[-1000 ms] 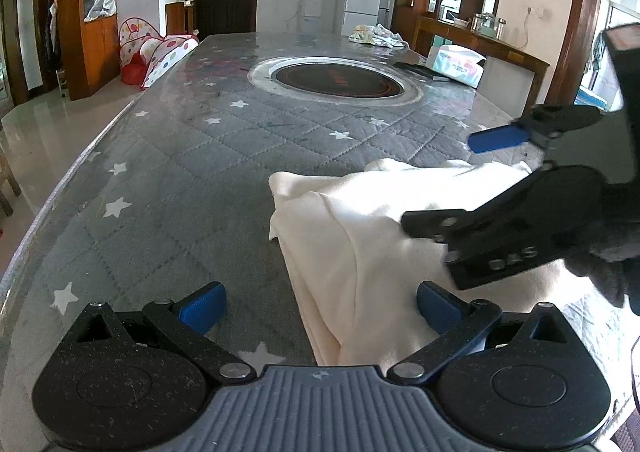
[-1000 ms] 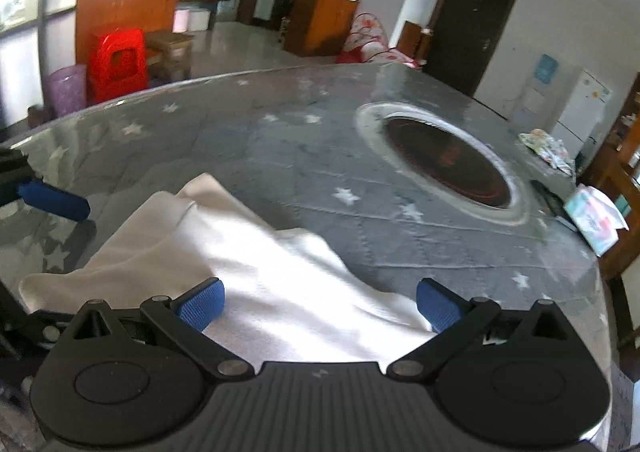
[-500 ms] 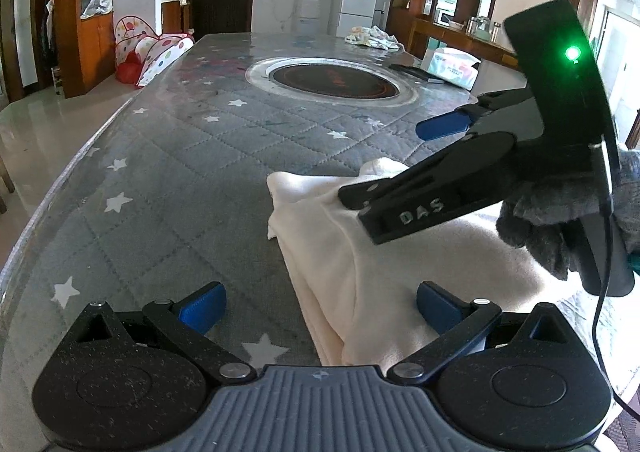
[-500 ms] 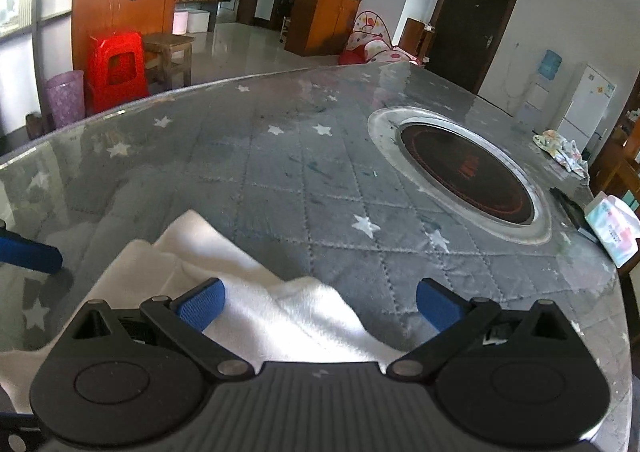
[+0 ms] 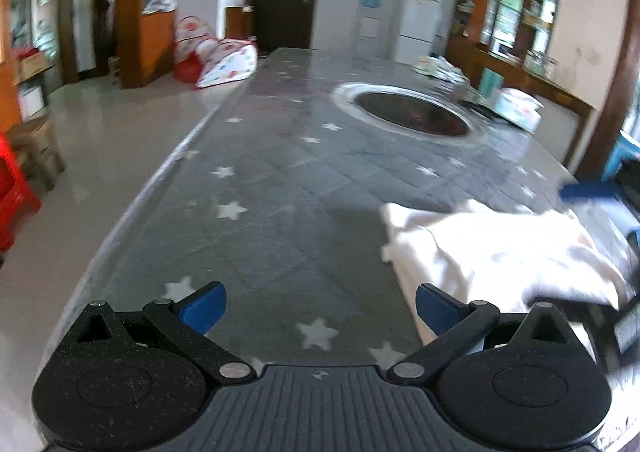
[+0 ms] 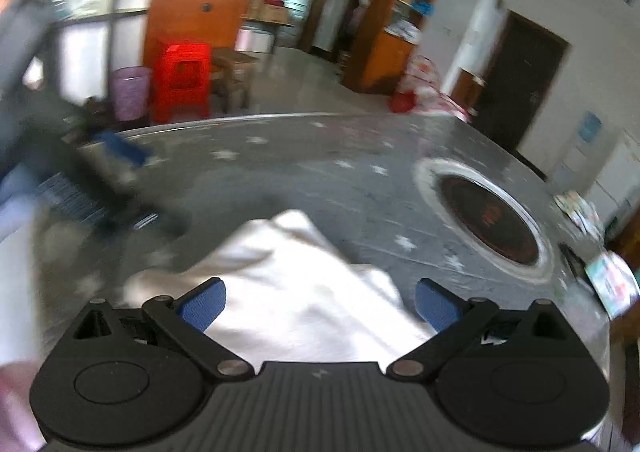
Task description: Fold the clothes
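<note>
Here we hold the left gripper (image 5: 318, 308) with its fingers spread wide over bare quilted table (image 5: 280, 211), the cream garment (image 5: 500, 248) lying bunched just off to its right. We judge it sits clear to leave room. Our right gripper (image 6: 318, 306), fingers likewise apart and gripping nothing, hangs directly over the cloth, probably to pick an edge for the next fold.

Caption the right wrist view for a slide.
Open right gripper poised over a folded white garment on the star-quilted table.
</note>
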`<move>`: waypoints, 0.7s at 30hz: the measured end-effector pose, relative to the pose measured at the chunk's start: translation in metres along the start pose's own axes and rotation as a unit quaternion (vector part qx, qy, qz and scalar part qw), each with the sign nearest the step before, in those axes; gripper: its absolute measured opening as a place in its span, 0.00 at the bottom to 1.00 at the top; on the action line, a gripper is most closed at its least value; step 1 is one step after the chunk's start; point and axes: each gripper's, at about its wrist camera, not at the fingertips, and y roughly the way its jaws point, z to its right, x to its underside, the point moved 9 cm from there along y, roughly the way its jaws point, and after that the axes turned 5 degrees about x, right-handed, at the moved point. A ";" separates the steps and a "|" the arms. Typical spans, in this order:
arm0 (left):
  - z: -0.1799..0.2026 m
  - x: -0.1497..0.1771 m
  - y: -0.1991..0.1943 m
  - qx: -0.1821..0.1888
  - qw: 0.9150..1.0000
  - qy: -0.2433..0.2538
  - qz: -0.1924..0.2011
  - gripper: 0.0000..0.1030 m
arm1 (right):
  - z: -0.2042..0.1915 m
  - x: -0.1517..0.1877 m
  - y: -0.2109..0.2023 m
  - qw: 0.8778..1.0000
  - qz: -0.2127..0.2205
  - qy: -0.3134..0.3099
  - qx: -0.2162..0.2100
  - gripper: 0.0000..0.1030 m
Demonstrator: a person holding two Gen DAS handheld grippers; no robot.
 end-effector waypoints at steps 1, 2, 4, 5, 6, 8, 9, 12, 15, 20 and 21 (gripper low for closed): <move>-0.003 -0.002 0.000 -0.001 1.000 -0.007 0.001 0.99 | -0.008 0.000 -0.004 1.000 0.003 -0.007 -0.007 0.96; -0.005 -0.003 0.000 -0.001 1.000 -0.015 0.002 0.99 | -0.018 -0.001 -0.008 1.000 0.006 -0.014 -0.018 0.95; -0.008 -0.006 0.001 0.002 1.000 -0.031 0.003 0.96 | -0.038 -0.001 -0.017 0.999 0.011 -0.028 -0.039 0.91; -0.009 -0.006 -0.001 0.007 0.999 -0.036 0.003 0.96 | -0.046 -0.001 -0.020 0.998 0.012 -0.033 -0.047 0.89; -0.008 -0.006 0.000 0.014 0.999 -0.043 0.002 0.95 | -0.053 -0.001 -0.020 0.998 0.012 -0.038 -0.052 0.87; -0.006 -0.005 0.002 0.027 0.998 -0.055 -0.002 0.94 | -0.069 -0.001 -0.019 0.997 0.014 -0.053 -0.060 0.80; -0.005 -0.005 0.003 0.034 0.998 -0.061 -0.005 0.94 | -0.074 0.000 -0.017 0.996 0.012 -0.057 -0.062 0.79; -0.003 -0.003 0.006 0.055 0.995 -0.087 -0.015 0.94 | -0.085 0.004 -0.008 0.996 -0.001 -0.059 -0.068 0.64; -0.001 -0.002 0.010 0.085 0.989 -0.122 -0.026 0.94 | -0.089 0.010 0.000 0.996 -0.015 -0.057 -0.069 0.52; 0.008 -0.002 0.018 0.133 0.975 -0.174 -0.040 0.94 | -0.079 0.009 0.002 0.998 -0.011 -0.033 -0.054 0.26; 0.010 -0.002 0.018 0.139 0.973 -0.181 -0.041 0.94 | -0.075 0.008 0.001 0.998 -0.010 -0.018 -0.057 0.23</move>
